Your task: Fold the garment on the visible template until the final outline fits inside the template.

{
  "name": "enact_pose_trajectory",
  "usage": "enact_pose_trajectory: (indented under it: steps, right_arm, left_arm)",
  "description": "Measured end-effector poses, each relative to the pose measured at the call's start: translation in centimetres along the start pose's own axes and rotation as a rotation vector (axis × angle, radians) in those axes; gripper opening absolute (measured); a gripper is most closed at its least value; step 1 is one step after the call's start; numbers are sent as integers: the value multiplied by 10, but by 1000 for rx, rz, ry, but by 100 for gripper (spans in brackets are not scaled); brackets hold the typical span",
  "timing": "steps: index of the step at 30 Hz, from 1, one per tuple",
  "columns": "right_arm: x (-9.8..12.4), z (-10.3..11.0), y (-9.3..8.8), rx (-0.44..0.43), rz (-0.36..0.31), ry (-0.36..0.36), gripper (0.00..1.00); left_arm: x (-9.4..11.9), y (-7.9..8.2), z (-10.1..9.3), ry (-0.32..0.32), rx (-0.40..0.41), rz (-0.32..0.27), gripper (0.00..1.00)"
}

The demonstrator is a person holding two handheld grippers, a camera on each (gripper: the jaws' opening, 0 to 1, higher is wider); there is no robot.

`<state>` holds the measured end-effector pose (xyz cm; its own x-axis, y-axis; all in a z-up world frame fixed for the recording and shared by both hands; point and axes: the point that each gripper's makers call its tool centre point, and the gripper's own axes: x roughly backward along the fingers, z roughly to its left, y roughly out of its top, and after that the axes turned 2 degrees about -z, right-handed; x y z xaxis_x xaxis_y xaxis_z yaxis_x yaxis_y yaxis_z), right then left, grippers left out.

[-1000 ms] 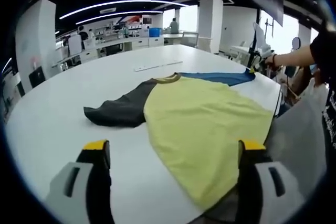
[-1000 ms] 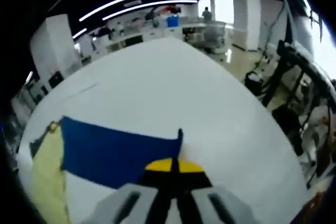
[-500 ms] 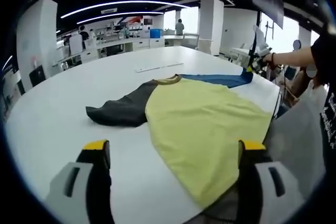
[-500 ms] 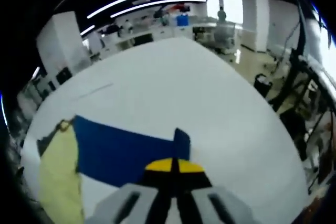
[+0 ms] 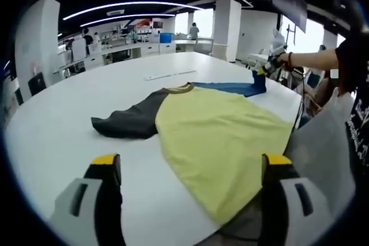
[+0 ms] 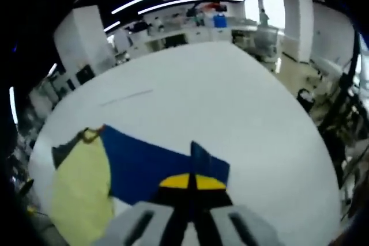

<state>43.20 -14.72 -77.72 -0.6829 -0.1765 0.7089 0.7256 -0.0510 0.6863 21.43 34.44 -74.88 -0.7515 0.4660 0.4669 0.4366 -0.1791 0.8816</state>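
Your garment point(image 5: 219, 136) lies spread on the white counter point(image 5: 57, 125), a yellow body with a dark grey sleeve point(image 5: 130, 120) and a blue sleeve point(image 5: 230, 87). In the left gripper view its long axis runs from the hem at the near counter edge up to the collar point(image 5: 183, 87), which points away from you; the two sleeves reach out sideways, grey to the left and blue to the right.

Your right hand-held gripper point(image 6: 189, 184) is clenched on the end of the blue sleeve point(image 6: 155, 162), whose tip stands up lifted off the counter above the closed jaws. Your left hand-held gripper point(image 5: 190, 168) is released, jaws wide apart, hovering over the near hem and gripping nothing.
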Motion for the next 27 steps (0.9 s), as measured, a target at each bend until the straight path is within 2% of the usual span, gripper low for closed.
enact_pose_trajectory:
  steps: [4, 18, 27]
  right_arm:
    - [2, 25, 5, 68, -5, 25, 0]
    - [1, 94, 20, 169, -4, 118, 0]
    - [-5, 131, 24, 251, 33, 179, 0]
  left_arm:
    - [0, -1, -4, -4, 2, 7, 99]
    - [1, -1, -10, -3, 6, 18, 99]
    - [-2, 1, -13, -11, 7, 14, 99]
